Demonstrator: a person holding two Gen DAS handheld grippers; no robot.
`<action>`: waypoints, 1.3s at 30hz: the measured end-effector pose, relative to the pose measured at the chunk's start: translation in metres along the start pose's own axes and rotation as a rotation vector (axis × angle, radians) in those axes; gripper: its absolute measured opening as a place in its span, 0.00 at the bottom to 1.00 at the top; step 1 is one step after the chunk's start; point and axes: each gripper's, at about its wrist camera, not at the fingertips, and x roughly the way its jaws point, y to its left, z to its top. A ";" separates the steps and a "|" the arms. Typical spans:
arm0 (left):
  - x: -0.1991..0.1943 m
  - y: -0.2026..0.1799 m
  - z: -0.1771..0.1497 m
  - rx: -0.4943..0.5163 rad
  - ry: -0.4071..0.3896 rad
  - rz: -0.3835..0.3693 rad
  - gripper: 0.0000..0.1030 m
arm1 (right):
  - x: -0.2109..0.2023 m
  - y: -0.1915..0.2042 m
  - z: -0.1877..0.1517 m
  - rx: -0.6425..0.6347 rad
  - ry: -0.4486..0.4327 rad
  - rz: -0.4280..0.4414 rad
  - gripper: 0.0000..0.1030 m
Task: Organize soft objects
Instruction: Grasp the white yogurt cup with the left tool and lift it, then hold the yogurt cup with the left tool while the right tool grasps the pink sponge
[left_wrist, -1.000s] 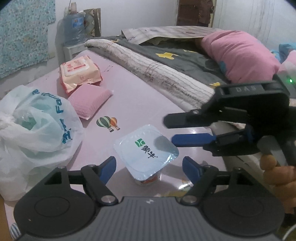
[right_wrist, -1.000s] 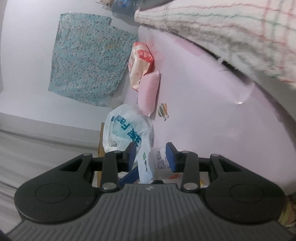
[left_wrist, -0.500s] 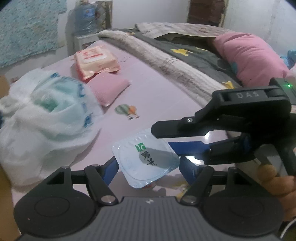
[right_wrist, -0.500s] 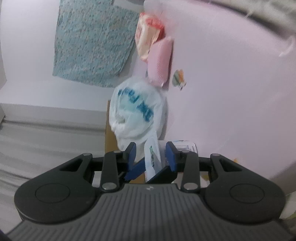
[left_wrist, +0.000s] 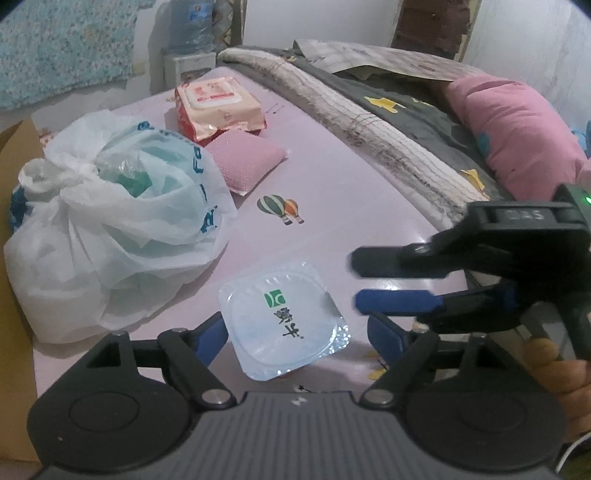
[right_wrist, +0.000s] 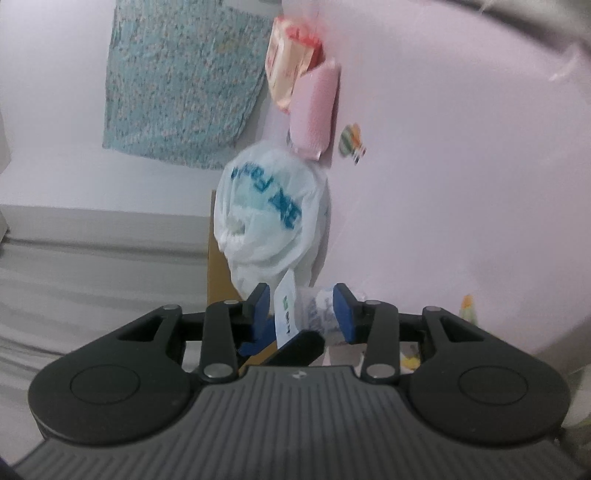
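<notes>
- Left wrist view: I have the yogurt cup (left_wrist: 284, 319) standing on the pink bed sheet (left_wrist: 351, 192), foil lid up, right between the blue pads of my left hand-held gripper (left_wrist: 295, 332). Its jaws are spreading and neither pad presses the cup.
- Same view: my right hand-held gripper (left_wrist: 397, 278) comes in from the right, its fingers level and just beside the cup's rim, clear of it.
- Further off lie a white plastic bag (left_wrist: 118, 225), a pink pouch (left_wrist: 245, 162) and a pack of wipes (left_wrist: 218, 103).
- Right wrist view: rolled sideways, my right hand-held gripper (right_wrist: 301, 310) straddles the cup (right_wrist: 306, 308); lid towards the left pad, body towards the right. The jaws are opening, gaps showing on both sides.
- The cup sits between both grippers; I judge the left, pointing down over it, better placed.
</notes>
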 end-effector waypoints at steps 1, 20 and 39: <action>0.001 0.003 0.001 -0.022 0.004 -0.006 0.83 | -0.005 -0.001 0.001 0.001 -0.014 -0.004 0.41; 0.014 0.012 0.011 -0.126 0.049 0.016 0.69 | -0.016 0.003 -0.001 -0.030 -0.057 -0.045 0.46; 0.007 0.020 0.004 -0.143 0.064 -0.030 0.66 | -0.019 -0.002 -0.003 -0.020 -0.062 -0.065 0.48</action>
